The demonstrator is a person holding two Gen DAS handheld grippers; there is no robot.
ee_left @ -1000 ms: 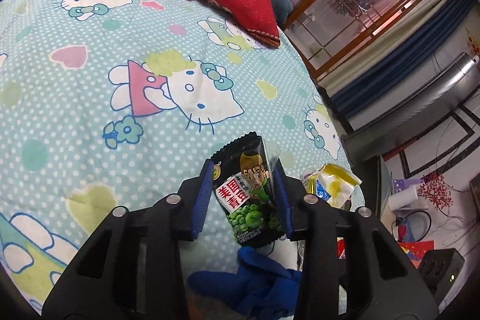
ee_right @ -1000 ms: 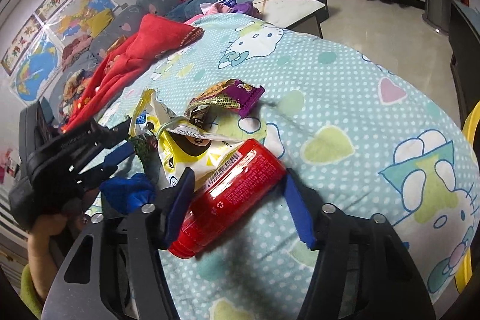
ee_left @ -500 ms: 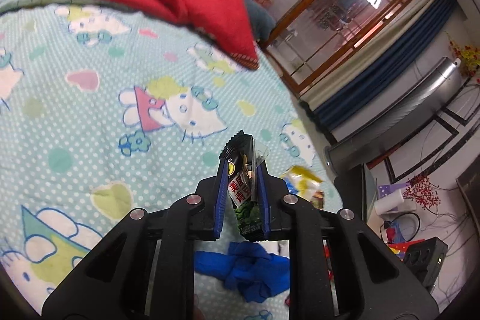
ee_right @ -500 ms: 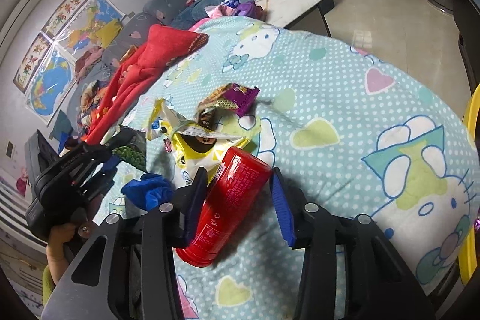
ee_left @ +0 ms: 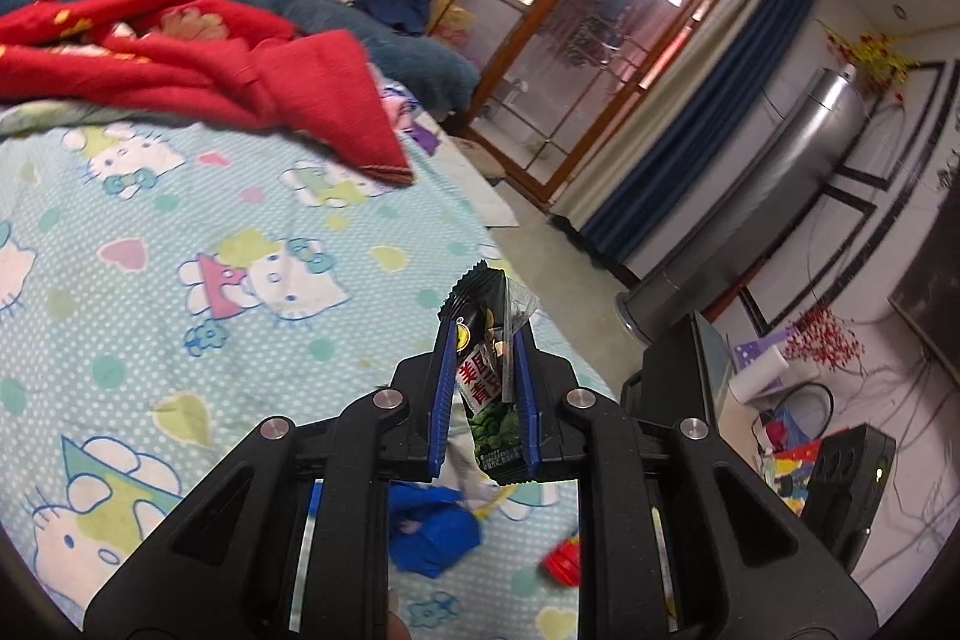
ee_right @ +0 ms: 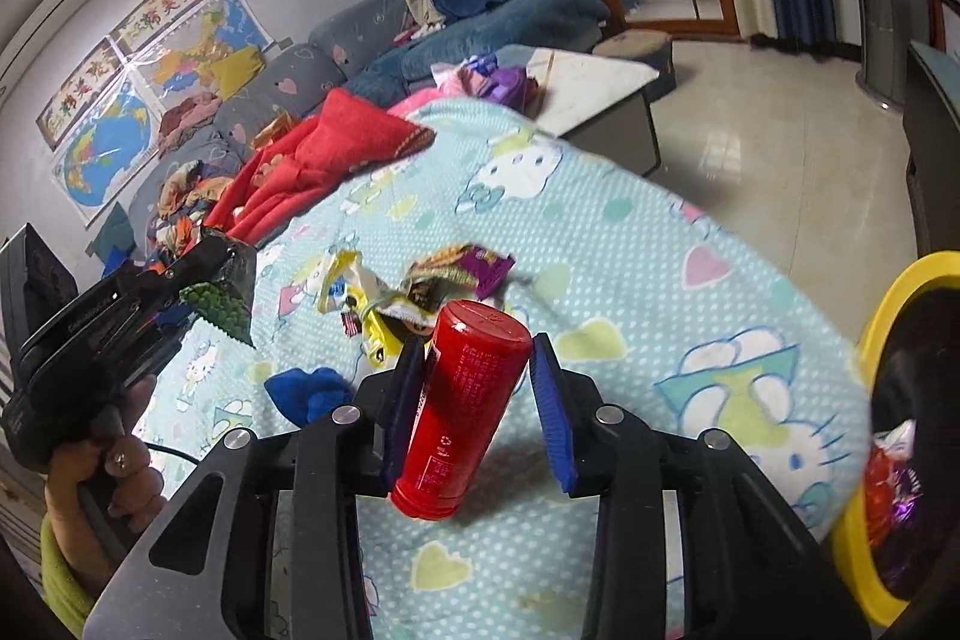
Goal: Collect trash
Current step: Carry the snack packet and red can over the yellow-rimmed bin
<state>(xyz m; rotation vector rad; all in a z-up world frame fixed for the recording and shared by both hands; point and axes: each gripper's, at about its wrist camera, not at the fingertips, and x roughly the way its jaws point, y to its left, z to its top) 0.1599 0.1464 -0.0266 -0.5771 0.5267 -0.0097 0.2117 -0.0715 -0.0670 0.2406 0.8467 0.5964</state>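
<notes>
Above a pale blue cartoon-cat blanket (ee_left: 180,232), the left gripper (ee_left: 483,388) is pinching a black snack packet (ee_left: 486,376) between its blue pads, with the packet standing upright and its crimped top poking out past the fingertips. The jaws are sitting narrow, pressed flat on both faces of the packet, which is hanging clear of the blanket. Seen from the right wrist camera, that same gripper is showing at the left edge, gripped by a hand (ee_right: 114,466) in a green sleeve, the packet's green end dangling from it.

Nearer the middle of the blanket, the right gripper (ee_right: 480,400) is holding a red canister (ee_right: 465,406) slanted between its fingers, lid end away from the camera and base toward it. Its jaws have just been closing, and the left pad is lying against the canister's side while the right pad is meeting it only near the lid rim.

Behind the canister, a yellow wrapper (ee_right: 360,292) and a purple wrapper (ee_right: 468,271) are lying crumpled together on the blanket, and a blue cloth (ee_right: 309,391) is lying just left of the right gripper's fingers. A yellow-rimmed bin (ee_right: 882,340) is standing at the right edge with wrappers inside. A red quilt (ee_left: 198,58) is lying bunched at the far end.
</notes>
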